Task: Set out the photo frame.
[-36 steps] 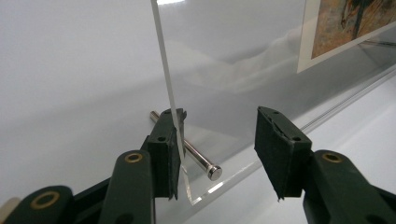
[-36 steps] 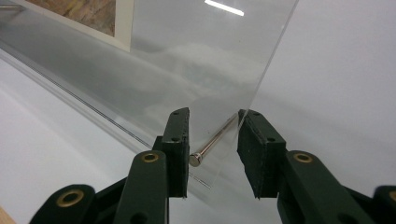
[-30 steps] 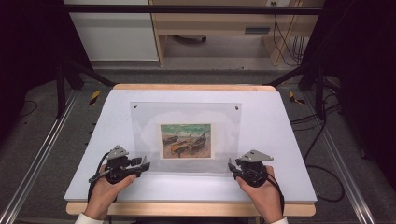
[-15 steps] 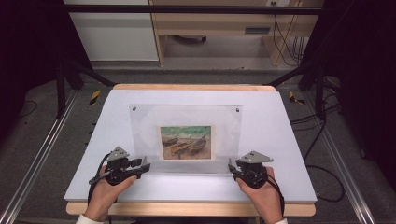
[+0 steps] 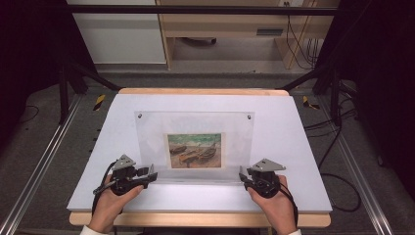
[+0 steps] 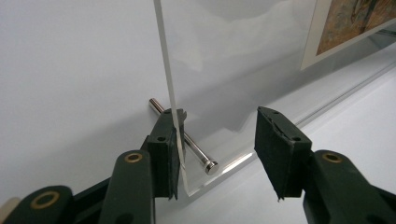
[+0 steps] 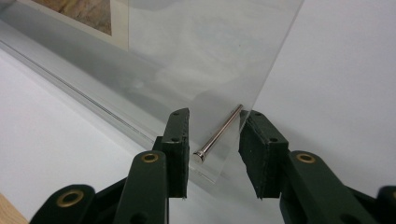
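We are bracing the clear acrylic frame (image 5: 195, 147) at mid-frame, upright on the table (image 5: 293, 147). The left gripper (image 5: 147, 175) and right gripper (image 5: 243, 177) straddle its lower corners half-open (neither clamped). Next, we judge, both must close evenly around the steel pins (image 6: 187, 140).

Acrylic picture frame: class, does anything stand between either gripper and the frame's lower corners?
Nothing visible does. The left gripper already straddles the acrylic frame at its lower corner by a metal pin; the right gripper brackets the opposite corner, around its pin.
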The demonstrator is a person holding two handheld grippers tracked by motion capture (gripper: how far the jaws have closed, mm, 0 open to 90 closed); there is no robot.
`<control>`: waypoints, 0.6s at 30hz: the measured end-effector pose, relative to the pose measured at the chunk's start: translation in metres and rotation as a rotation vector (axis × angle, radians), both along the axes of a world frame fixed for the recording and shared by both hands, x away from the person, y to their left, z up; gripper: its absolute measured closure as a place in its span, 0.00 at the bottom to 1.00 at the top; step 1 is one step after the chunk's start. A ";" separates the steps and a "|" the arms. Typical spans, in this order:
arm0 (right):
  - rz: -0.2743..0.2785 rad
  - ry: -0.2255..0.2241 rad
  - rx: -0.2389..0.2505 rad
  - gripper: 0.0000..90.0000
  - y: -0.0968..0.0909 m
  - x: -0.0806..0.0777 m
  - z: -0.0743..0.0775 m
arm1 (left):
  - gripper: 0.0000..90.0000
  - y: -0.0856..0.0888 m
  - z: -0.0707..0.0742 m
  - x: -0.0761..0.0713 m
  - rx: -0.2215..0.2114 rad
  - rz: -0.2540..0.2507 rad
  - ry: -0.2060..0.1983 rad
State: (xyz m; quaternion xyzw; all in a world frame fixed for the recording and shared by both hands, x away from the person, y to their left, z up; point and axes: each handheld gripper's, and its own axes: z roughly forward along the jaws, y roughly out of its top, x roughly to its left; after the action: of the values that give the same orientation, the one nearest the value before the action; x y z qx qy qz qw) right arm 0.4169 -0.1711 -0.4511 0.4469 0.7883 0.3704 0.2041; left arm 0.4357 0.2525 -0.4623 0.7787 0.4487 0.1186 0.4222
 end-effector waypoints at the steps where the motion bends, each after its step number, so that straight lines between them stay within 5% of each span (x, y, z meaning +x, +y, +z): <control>1: 0.001 -0.002 -0.001 0.71 0.000 0.000 0.000 | 0.57 0.000 0.000 0.000 -0.001 0.000 0.000; 18: 0.005 0.003 -0.018 0.70 0.000 -0.003 -0.003 | 0.56 -0.001 -0.002 -0.003 0.015 -0.005 0.006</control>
State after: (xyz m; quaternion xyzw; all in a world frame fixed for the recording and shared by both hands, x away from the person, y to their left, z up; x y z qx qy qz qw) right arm 0.4139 -0.1709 -0.4536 0.4439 0.7928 0.3633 0.2059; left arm 0.4331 0.2510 -0.4642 0.7834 0.4471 0.1185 0.4152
